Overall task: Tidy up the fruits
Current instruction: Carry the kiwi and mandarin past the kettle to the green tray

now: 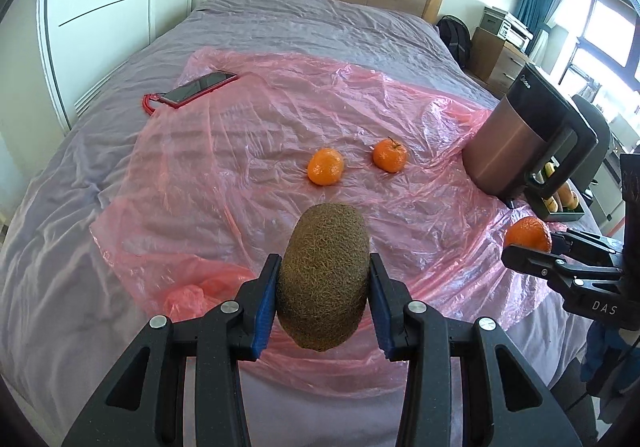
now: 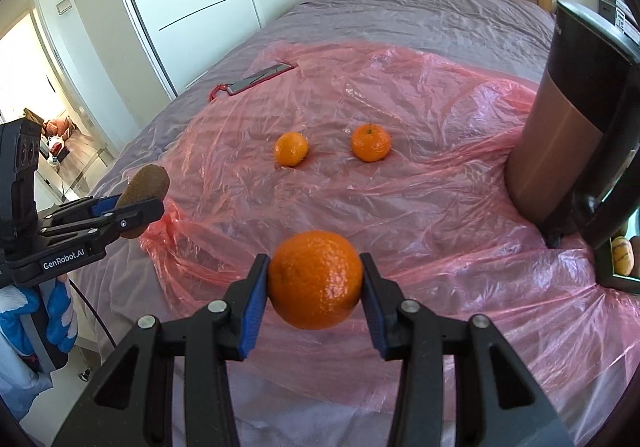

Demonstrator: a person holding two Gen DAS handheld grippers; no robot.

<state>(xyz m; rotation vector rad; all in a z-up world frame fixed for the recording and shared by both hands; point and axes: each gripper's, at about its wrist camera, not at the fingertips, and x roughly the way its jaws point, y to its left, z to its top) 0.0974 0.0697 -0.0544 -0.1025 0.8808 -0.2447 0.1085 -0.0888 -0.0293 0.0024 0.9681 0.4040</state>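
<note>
Your left gripper (image 1: pixel 324 283) is clamped on a kiwi (image 1: pixel 325 277), its blue pads pressing both sides, low in the centre of the left wrist view. In the right wrist view that same pair shows at the left edge, lifted clear of the bed. Your right gripper (image 2: pixel 316 281) squeezes a held mandarin (image 2: pixel 316 278) between its pads, low in the centre of its own frame; the left wrist view shows it at the right edge.

Two loose mandarins lie on the pink plastic sheet (image 2: pixel 420 207) mid-frame, apart from each other: the left mandarin (image 2: pixel 291 148) and the stemmed mandarin (image 2: pixel 371 142). A copper-and-black jug (image 2: pixel 560 143) stands on the sheet at the right edge. A red-cased phone (image 1: pixel 200 88) lies at the sheet's upper left corner, on the grey bedspread (image 1: pixel 320 15).
</note>
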